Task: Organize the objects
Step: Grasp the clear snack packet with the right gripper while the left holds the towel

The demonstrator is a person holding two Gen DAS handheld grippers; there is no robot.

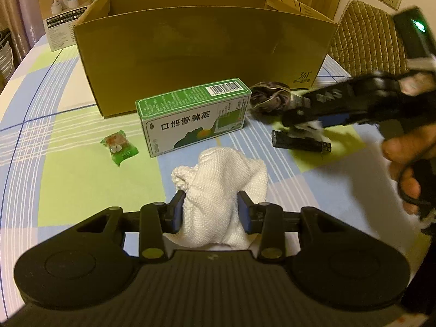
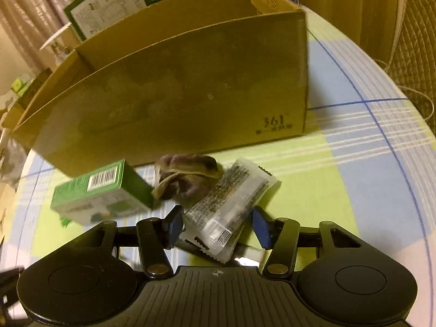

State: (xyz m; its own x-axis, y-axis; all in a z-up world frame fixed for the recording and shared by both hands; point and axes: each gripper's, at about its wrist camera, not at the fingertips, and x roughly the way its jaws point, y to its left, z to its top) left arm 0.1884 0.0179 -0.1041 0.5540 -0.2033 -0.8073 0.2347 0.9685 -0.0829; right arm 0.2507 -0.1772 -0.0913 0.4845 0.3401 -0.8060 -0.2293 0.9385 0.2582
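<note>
Gripping a crumpled white cloth, the left tongs are clamped on it low over the checked desk. At twelve o'clock from the cloth lies a green medicine box, with an open cardboard box behind it. A small green candy packet sits at ten o'clock, a black battery at two o'clock. The right tongs are closed on a clear snack packet, just beside a brown scrunchie.
</note>
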